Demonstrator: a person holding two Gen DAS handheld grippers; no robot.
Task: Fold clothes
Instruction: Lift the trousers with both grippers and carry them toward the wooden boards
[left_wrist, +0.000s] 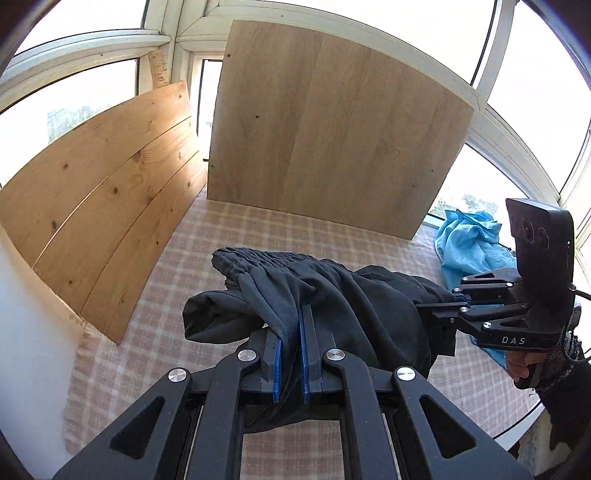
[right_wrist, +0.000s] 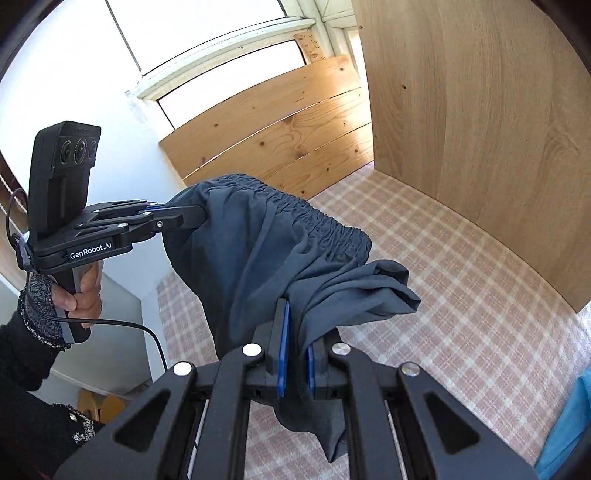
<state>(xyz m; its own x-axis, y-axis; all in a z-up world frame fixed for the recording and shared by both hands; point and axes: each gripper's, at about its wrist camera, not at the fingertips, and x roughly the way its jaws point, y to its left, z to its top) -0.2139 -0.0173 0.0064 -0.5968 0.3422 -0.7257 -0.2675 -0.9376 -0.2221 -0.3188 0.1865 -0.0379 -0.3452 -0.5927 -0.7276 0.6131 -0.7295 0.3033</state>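
Observation:
A dark grey pair of shorts (left_wrist: 332, 291) with a gathered elastic waistband hangs between both grippers above the checked tablecloth (left_wrist: 229, 229). My left gripper (left_wrist: 291, 325) is shut on one part of the fabric. My right gripper (left_wrist: 439, 299) comes in from the right and is shut on the other end. In the right wrist view the shorts (right_wrist: 266, 243) drape over my right gripper (right_wrist: 295, 332), which pinches the cloth. The left gripper (right_wrist: 199, 216) grips the fabric near the waistband at the left.
A light blue garment (left_wrist: 469, 243) lies crumpled at the table's right edge and shows in the right wrist view (right_wrist: 569, 428). A pine board (left_wrist: 99, 206) and an oak panel (left_wrist: 332, 129) stand against the windows at the back. A white wall (right_wrist: 74, 92) is left.

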